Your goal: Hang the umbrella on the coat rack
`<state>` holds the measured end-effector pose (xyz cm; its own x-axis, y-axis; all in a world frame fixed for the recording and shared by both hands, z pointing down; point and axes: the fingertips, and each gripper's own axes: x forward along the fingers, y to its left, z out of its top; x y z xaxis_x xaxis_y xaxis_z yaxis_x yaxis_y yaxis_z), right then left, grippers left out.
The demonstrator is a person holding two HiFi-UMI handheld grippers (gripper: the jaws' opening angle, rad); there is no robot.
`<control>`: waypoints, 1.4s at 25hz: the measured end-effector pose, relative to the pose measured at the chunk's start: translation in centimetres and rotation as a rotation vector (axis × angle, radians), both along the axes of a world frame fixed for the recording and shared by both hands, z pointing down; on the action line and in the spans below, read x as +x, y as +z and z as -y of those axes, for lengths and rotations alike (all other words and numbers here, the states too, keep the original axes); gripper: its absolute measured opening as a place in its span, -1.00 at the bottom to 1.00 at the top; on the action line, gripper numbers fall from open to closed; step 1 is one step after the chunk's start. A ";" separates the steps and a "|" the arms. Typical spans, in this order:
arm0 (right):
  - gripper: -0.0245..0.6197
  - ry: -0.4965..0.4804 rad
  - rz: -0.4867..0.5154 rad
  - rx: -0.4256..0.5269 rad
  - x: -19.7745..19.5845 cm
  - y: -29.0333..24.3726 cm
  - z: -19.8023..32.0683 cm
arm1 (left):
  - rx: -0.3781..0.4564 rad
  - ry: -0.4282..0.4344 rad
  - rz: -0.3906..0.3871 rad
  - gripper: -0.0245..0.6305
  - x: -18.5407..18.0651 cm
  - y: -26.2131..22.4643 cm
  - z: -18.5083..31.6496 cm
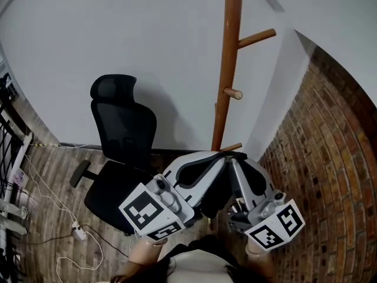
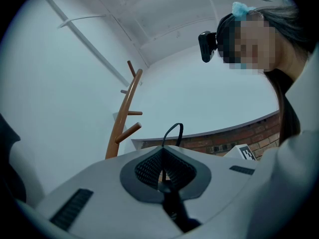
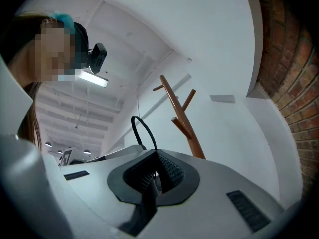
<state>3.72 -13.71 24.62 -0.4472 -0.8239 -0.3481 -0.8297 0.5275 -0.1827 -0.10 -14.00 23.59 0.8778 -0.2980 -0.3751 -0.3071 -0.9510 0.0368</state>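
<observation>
**Figure: inventory by kind.** In the head view we counted one coat rack (image 1: 227,69) with three pegs (image 1: 256,38) showing, one office chair (image 1: 121,140) and one umbrella (image 1: 217,194) with one strap loop (image 2: 175,132). We counted two grippers (left gripper (image 2: 162,159), right gripper (image 3: 155,167)), each with one marker cube (image 1: 152,214), and one person (image 2: 296,113).

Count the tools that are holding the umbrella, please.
2. The left tool and the right tool, low in the head view, either side of the umbrella, both shut on it.
</observation>
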 end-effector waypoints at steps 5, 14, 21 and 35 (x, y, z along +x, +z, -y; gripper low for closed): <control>-0.81 -0.016 0.008 0.003 0.7 -0.7 1.6 | 0.009 -0.022 -0.007 -0.89 0.6 -0.7 1.5; -0.81 -0.059 0.015 0.012 1.4 -1.8 4.7 | 0.006 -0.052 -0.029 -0.89 1.3 -1.7 4.5; -0.81 -0.090 0.014 0.032 2.0 -2.9 6.3 | 0.013 -0.079 -0.049 -0.90 1.7 -2.8 6.1; -0.81 -0.139 0.044 0.033 2.9 -4.0 8.3 | 0.007 -0.111 -0.065 -0.90 2.6 -3.9 7.9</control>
